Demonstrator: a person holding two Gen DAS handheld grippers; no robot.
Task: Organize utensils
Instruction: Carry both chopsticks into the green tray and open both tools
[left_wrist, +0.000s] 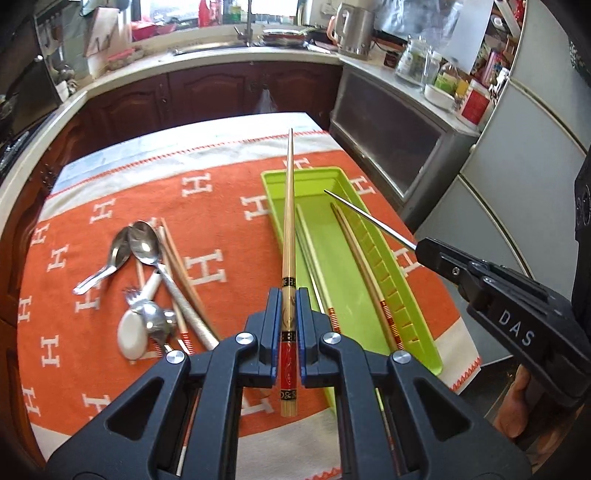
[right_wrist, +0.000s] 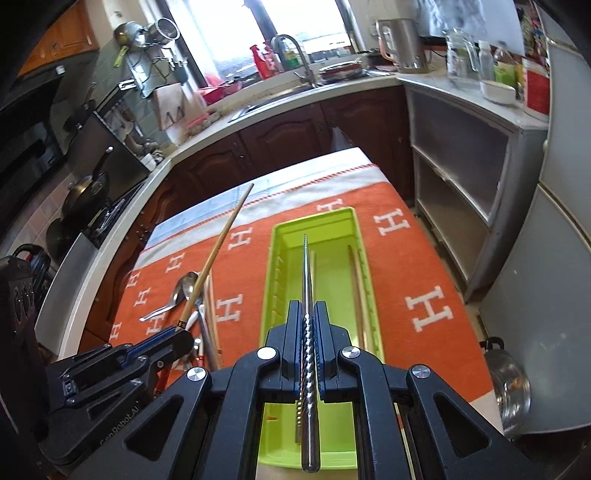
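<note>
Left wrist view: the left gripper (left_wrist: 288, 314) is clamped on a wooden chopstick (left_wrist: 289, 206) just left of the green tray (left_wrist: 424, 343) — spoons (left_wrist: 142, 243) lie further left.

Right wrist view: the right gripper (right_wrist: 309, 325) is clamped on a metal chopstick (right_wrist: 306, 295) above the tray (right_wrist: 275, 240).

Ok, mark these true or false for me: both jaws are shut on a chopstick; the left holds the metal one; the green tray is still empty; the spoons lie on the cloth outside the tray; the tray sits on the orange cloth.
1. Both grippers are shut on a chopstick. True: left gripper, right gripper.
2. The left holds the metal one. False: it holds the wooden chopstick; the right holds the metal chopstick.
3. The tray is empty. False: chopsticks already lie in it.
4. The spoons lie outside the tray. True.
5. The tray sits on the orange cloth. True.
</note>
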